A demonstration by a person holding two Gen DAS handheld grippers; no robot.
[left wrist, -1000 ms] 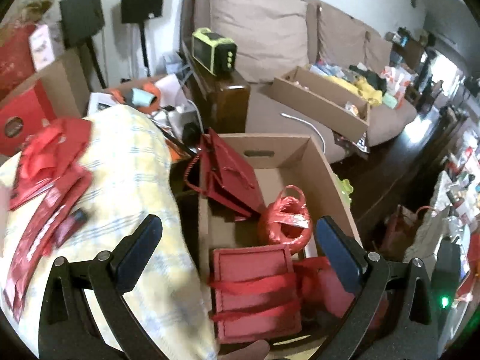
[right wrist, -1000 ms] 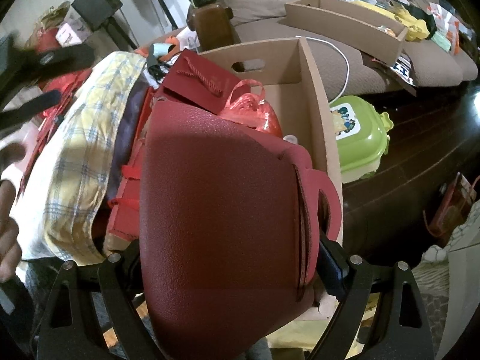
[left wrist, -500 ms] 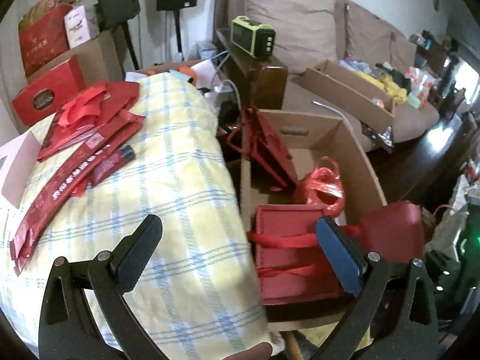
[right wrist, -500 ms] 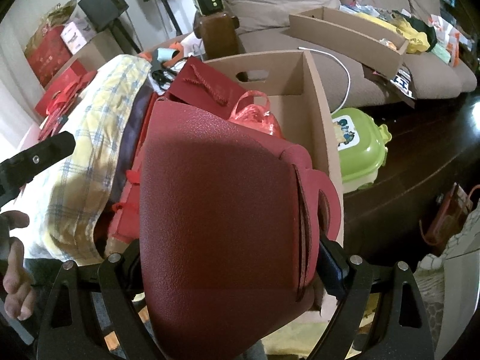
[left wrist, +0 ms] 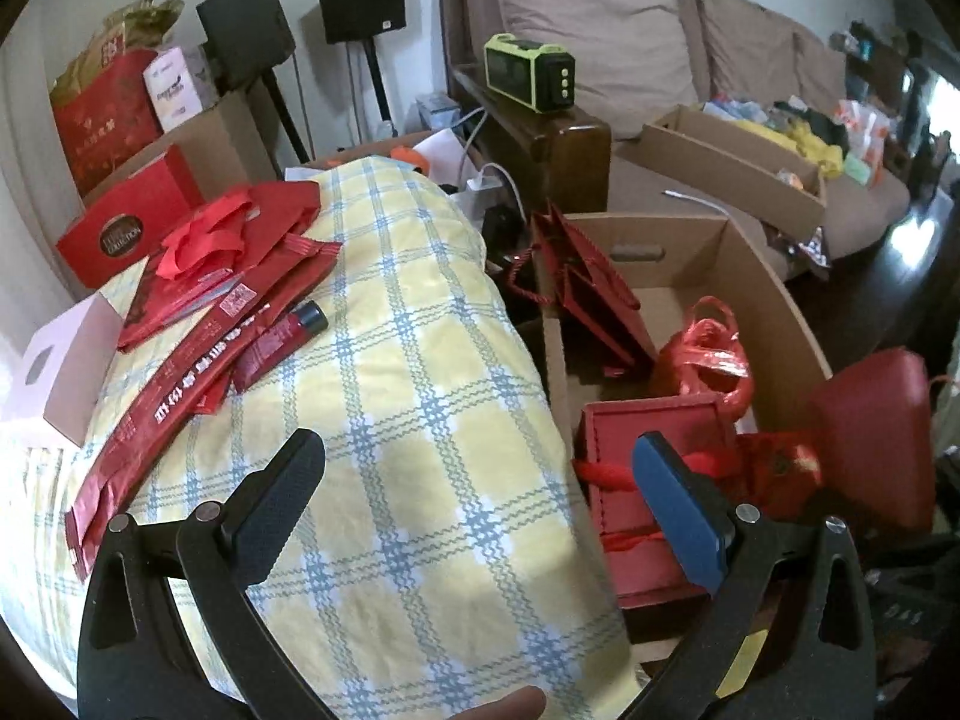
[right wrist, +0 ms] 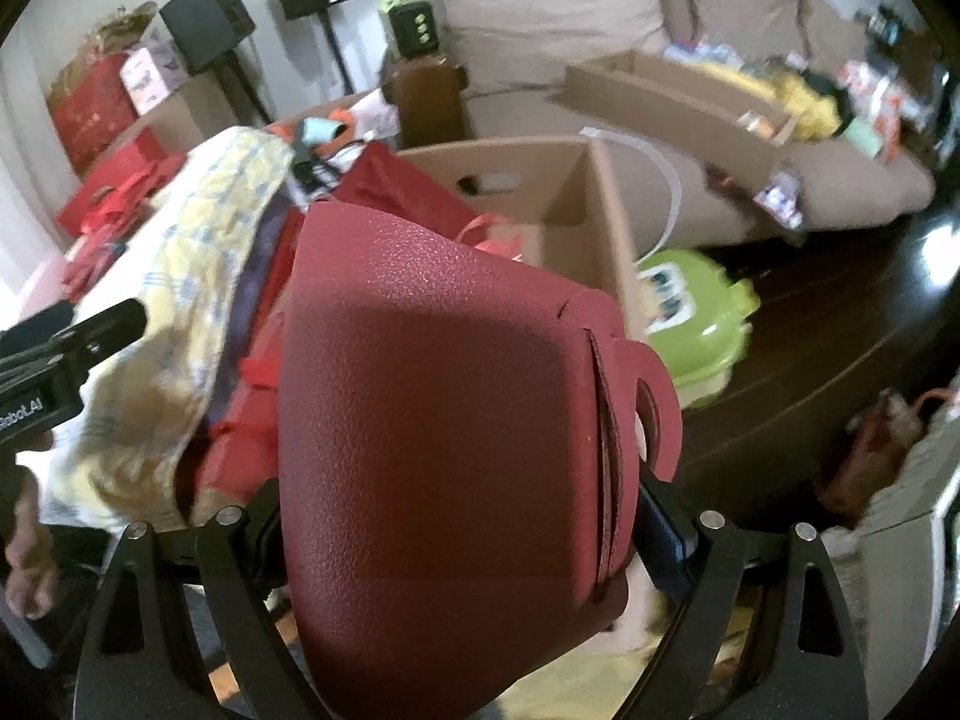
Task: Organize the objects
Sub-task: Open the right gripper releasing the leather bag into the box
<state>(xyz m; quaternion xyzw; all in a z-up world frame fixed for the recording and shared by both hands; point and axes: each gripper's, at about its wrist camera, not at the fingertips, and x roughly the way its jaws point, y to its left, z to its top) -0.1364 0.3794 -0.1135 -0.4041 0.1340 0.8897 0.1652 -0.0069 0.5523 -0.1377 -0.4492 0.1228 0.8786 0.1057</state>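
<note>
leatherette, pebbled and dark red, covers the red bag [right wrist: 444,432] that fills the right wrist view; the right gripper [right wrist: 456,534] has its jaws spread wide and pressing on the bag's two flanks, so it is held across its full width, above the near end of the cardboard box [right wrist: 606,222]; it looks like a stiff, light, box-shaped bag with a cut-out handle tab on its right edge; the grained skin should give the pads decent friction, yet a hollow shell could cave in if squeezed harder, so holding low on the firm side walls seems the safest hold; the handle tab would let it swing.

the left gripper [left wrist: 480,510] has its jaws spread with nothing between them, over the yellow-and-blue checked cloth [left wrist: 420,420], soft and rumpled; on that cloth lie flat red paper bags [left wrist: 240,252] and a small red tube [left wrist: 282,336]: thin, limp, probably slippery things best pinched at an edge; inside the box sit a red gift box [left wrist: 654,450] with ribbon, a crinkly red plastic bag [left wrist: 708,360] and an upright paper bag [left wrist: 588,294] with cord handles.
</note>
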